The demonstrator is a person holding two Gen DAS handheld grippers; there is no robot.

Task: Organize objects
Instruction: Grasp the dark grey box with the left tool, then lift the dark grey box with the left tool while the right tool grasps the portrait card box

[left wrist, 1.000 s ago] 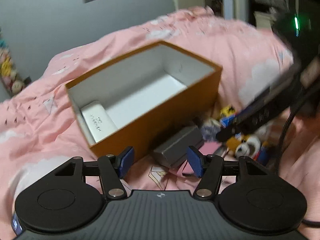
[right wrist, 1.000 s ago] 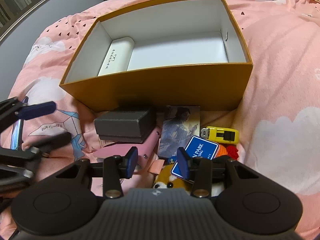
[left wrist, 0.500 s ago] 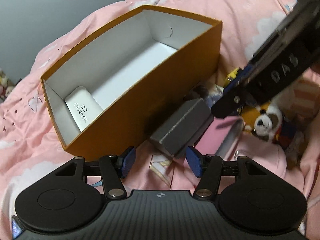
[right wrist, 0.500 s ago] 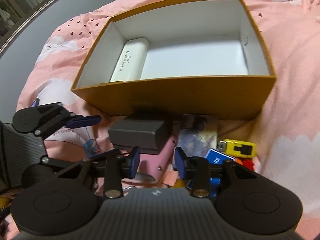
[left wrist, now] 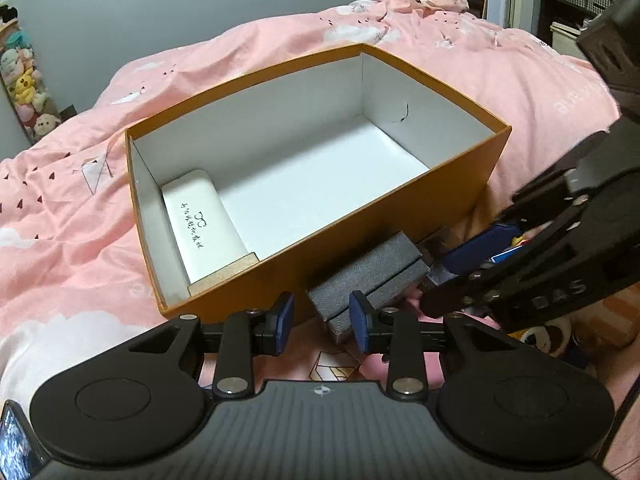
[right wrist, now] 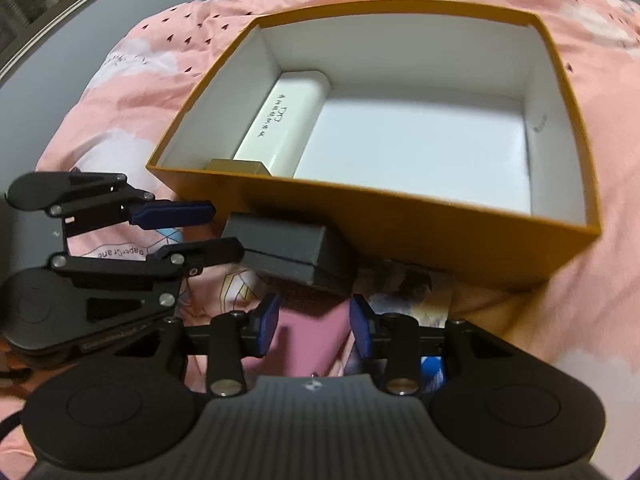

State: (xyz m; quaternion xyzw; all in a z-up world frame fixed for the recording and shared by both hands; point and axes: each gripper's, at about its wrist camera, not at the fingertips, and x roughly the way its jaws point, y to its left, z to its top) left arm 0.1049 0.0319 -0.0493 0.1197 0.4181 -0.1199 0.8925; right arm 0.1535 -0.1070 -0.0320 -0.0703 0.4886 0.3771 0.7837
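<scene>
Left wrist view: my left tongs (left wrist: 322,322) are closing around the near corner of the grey textured rectangular case (left wrist: 368,276), pads not yet pressing it. My right tongs (right wrist: 314,326) stand apart over a flat pink item (right wrist: 308,332), gripping nothing. Beyond, touching the case, sits the open orange cardboard box (left wrist: 400,216) on the pink bed quilt (left wrist: 60,220), holding a white oblong case (left wrist: 202,220) along its left wall.
</scene>
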